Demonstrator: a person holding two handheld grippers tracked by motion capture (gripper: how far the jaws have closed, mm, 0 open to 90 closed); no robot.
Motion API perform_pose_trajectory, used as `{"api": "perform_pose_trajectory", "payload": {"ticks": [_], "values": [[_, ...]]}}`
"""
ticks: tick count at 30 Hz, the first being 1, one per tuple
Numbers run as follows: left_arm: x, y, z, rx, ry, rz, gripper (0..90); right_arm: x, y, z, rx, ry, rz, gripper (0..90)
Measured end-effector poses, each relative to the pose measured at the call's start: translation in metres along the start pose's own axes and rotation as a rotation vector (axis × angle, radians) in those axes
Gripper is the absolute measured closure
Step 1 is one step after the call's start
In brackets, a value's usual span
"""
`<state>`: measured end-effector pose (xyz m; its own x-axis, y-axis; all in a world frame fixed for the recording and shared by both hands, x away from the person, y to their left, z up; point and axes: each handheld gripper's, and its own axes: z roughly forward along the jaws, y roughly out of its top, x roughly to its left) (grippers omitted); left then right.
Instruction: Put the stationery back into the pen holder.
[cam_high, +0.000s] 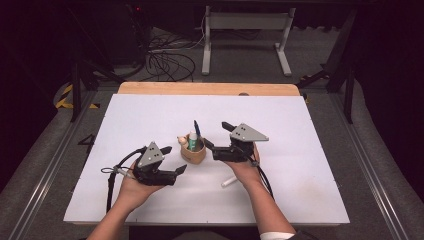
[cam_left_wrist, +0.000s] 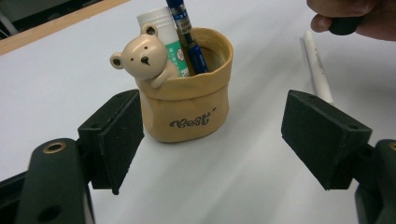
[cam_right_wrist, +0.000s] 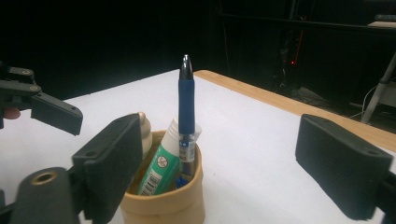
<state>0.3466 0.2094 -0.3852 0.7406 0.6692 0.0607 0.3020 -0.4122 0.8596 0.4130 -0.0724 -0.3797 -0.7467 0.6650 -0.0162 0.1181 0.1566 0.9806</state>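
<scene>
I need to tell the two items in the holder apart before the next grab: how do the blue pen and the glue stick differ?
The blue pen is slim and stands nearly upright, rising well above the rim of the tan bear holder. The glue stick is thicker, white with a green label, leans to one side and ends lower than the pen. The pen has a silver tip at the top; the glue stick has a white cap. Both sit inside the holder, side by side.

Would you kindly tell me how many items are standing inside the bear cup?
2: a blue pen upright and a glue stick leaning beside it, both in the cup. Something smaller could be hidden lower inside.
</scene>
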Motion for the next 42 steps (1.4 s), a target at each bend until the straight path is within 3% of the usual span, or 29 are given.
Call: {"api": "perform_pose_trajectory", "payload": {"ticks": [12,23,42], "values": [[-0.007,0.005,0.004,-0.005,-0.016,0.011,21.6,-0.012,-0.001,-0.034,-0.023,-0.022,0.029,5.8],[-0.022,0.008,0.016,0.009,-0.072,0.029,26.2,-0.016,0.000,-0.055,-0.016,-0.035,0.018,1.8],[-0.058,0.013,0.057,0.078,-0.156,0.019,30.1,-0.027,0.007,-0.090,-0.037,-0.065,0.000,1.9]]}}
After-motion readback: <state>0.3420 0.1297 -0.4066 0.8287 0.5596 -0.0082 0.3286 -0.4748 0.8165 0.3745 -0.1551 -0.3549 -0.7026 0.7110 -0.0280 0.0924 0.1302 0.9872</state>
